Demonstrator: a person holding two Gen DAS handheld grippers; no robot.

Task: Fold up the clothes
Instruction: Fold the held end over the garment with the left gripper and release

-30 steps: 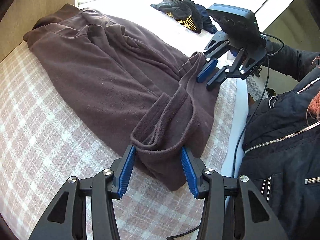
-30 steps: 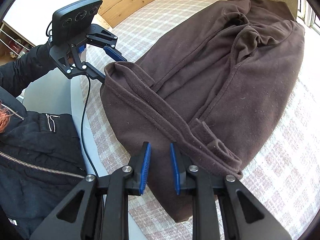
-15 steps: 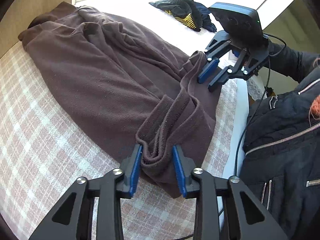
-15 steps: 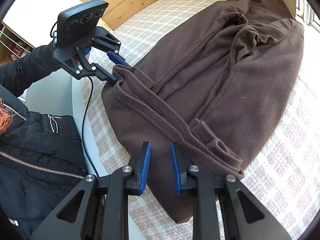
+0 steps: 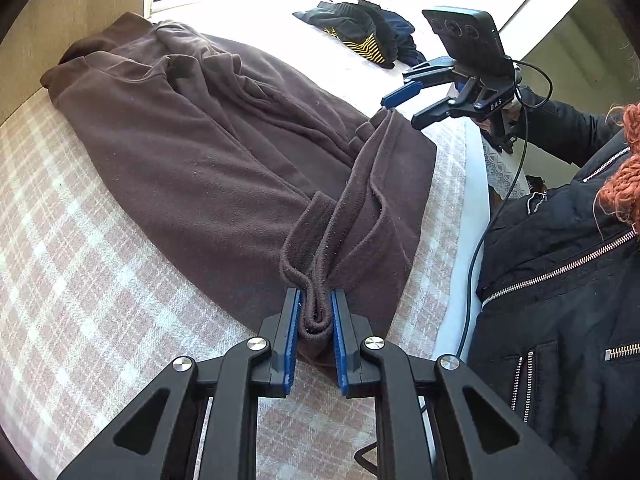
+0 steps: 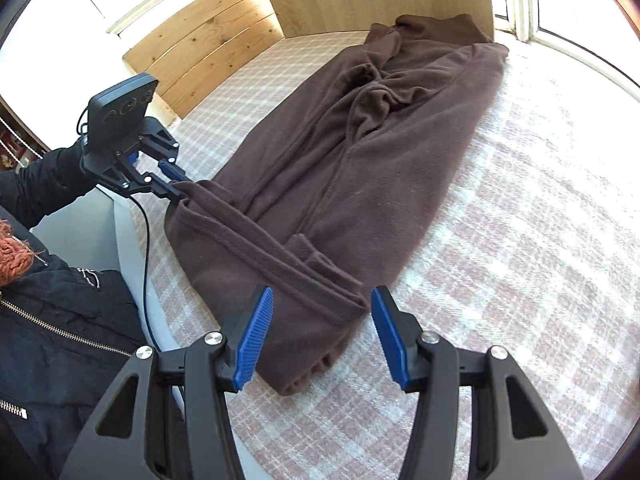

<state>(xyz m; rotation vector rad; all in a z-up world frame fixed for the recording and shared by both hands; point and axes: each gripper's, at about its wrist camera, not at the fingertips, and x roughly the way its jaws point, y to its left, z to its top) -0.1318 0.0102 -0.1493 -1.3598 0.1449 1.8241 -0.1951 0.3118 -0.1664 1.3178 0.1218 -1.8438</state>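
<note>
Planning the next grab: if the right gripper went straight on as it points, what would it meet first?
Most likely the near hem corner of the brown fleece garment, lying between the open right gripper fingers; depth is uncertain.

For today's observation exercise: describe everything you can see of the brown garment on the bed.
The brown garment is dark fleece-like cloth, long and loosely folded lengthwise, with creases bunched near its far end. It lies on the checked bedcover, its far end near the wooden headboard. At the near end a banded hem runs across. The left gripper has just closed and pinches one corner of that hem. The right gripper has just opened and straddles the other corner without pressing it.
</note>
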